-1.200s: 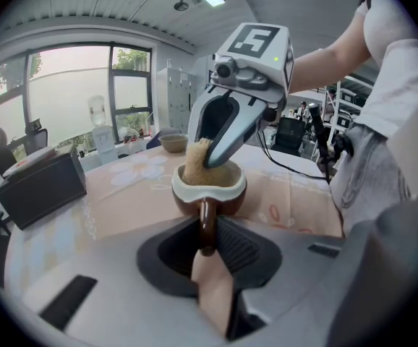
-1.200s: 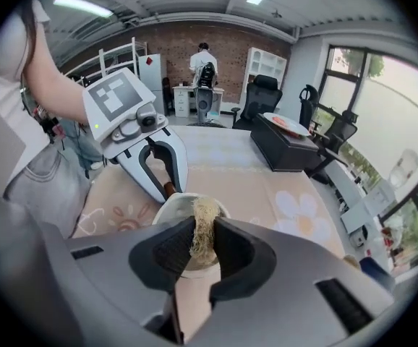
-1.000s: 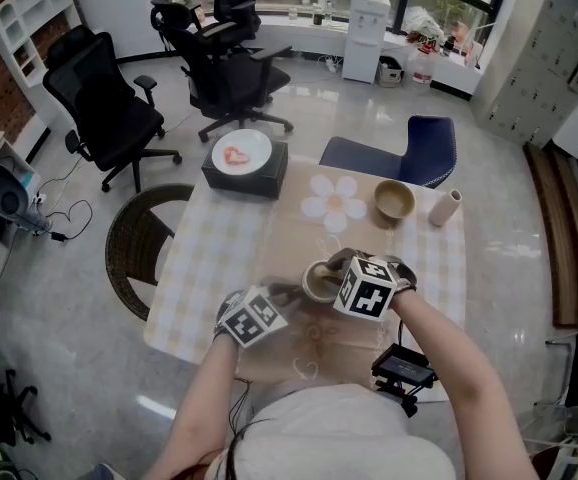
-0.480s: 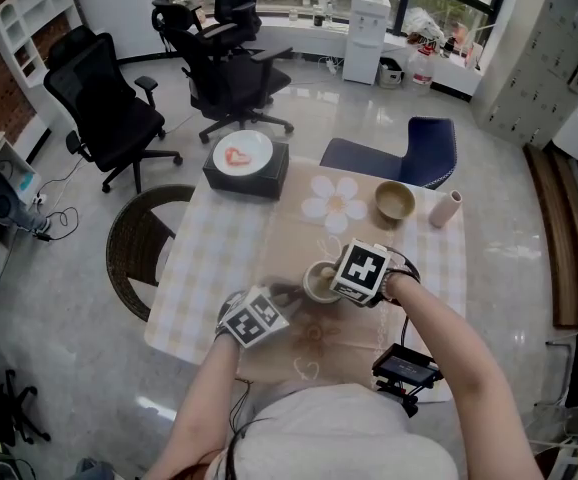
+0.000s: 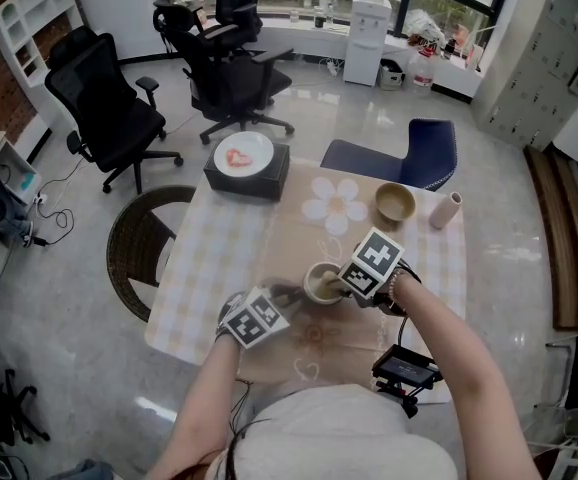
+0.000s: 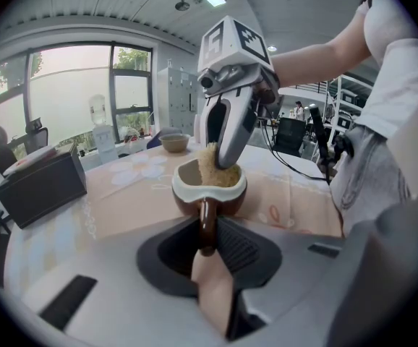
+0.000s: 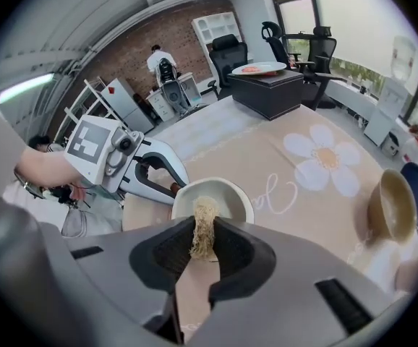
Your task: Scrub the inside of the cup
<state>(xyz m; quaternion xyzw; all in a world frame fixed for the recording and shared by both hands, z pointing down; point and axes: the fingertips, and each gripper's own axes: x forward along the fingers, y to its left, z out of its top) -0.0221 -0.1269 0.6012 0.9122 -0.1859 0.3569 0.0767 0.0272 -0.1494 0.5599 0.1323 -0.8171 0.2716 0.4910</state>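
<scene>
A brown cup [image 5: 319, 284] with a cream inside stands on the tan table runner near the table's front. My left gripper [image 5: 291, 293] is shut on the cup's handle [image 6: 207, 226], which runs upright between the jaws. From the right, my right gripper [image 5: 337, 282] reaches over the cup, shut on a tan fibrous scrubber [image 7: 203, 226]. In the left gripper view the scrubber [image 6: 213, 167] sits inside the cup [image 6: 209, 188] against its right wall. In the right gripper view the cup [image 7: 229, 194] lies just beyond the jaws, with the left gripper [image 7: 170, 186] at its far left side.
A tan bowl [image 5: 394, 201] and a small cream bottle [image 5: 445, 208] stand at the table's back right. A black box [image 5: 246, 171] carrying a white plate [image 5: 241, 151] sits back left. A black device [image 5: 404, 368] rests at the front right edge. Chairs surround the table.
The right gripper has swung and tilted over the cup, its marker cube moving right and up. The left gripper and the cup have stayed put.
</scene>
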